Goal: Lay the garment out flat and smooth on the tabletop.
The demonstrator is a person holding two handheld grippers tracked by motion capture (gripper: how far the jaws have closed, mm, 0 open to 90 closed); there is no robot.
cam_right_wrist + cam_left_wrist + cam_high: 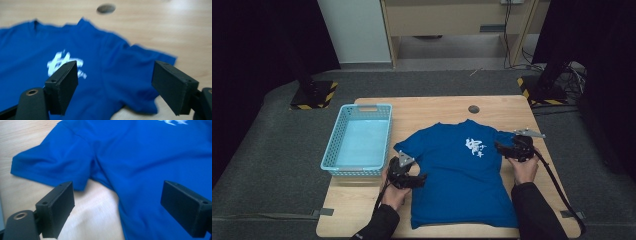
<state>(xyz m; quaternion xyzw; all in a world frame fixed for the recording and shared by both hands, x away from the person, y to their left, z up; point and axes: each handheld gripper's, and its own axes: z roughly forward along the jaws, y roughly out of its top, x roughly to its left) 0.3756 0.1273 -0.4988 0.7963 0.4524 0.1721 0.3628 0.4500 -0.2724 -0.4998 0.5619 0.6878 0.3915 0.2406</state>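
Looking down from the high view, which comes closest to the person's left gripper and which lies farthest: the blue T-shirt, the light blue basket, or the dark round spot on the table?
From the left gripper:
1. Blue T-shirt: right at the jaws, by its sleeve.
2. Light blue basket: just beyond, on the table's left side.
3. Dark round spot: farthest, near the table's far edge, beyond the collar.

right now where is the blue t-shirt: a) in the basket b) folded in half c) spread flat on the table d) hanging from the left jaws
c: the blue t-shirt lies spread on the table, beside the basket, with both grippers' jaws open over it.
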